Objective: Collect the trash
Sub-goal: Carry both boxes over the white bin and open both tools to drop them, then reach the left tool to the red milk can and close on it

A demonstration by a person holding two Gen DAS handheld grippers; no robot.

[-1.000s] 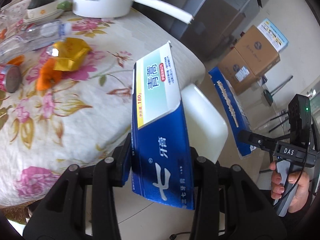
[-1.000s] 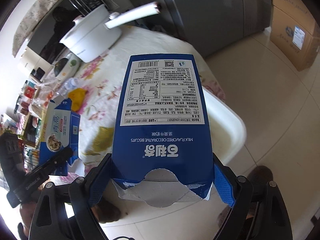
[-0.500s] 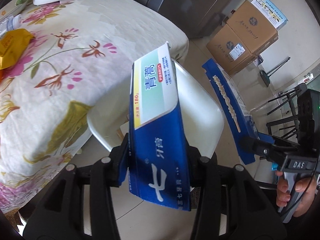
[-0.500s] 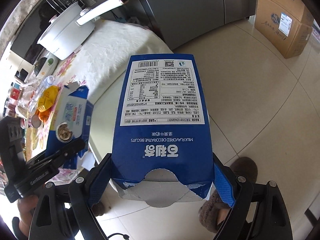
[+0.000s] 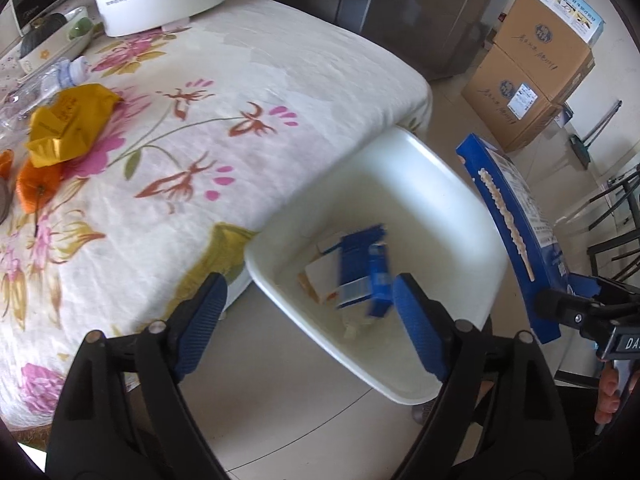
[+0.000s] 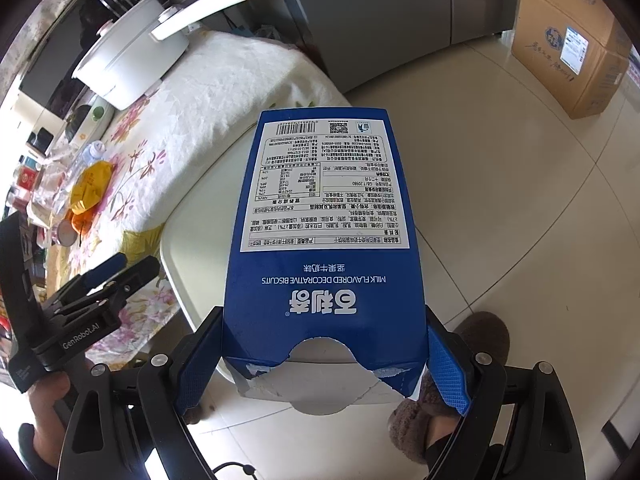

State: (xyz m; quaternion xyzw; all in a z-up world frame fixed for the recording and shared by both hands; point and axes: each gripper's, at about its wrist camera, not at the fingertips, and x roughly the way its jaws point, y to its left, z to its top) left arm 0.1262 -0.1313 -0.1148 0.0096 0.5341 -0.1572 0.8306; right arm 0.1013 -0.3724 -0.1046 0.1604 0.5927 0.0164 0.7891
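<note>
While the left gripper [image 5: 308,312] has just been opening, nothing between its pads, the toothpaste box [image 5: 362,274] lies in the white bin [image 5: 472,216] below. The right gripper [image 6: 320,364] clamps the biscuit box [image 6: 324,240], long axis forward, over the bin's rim.
</note>
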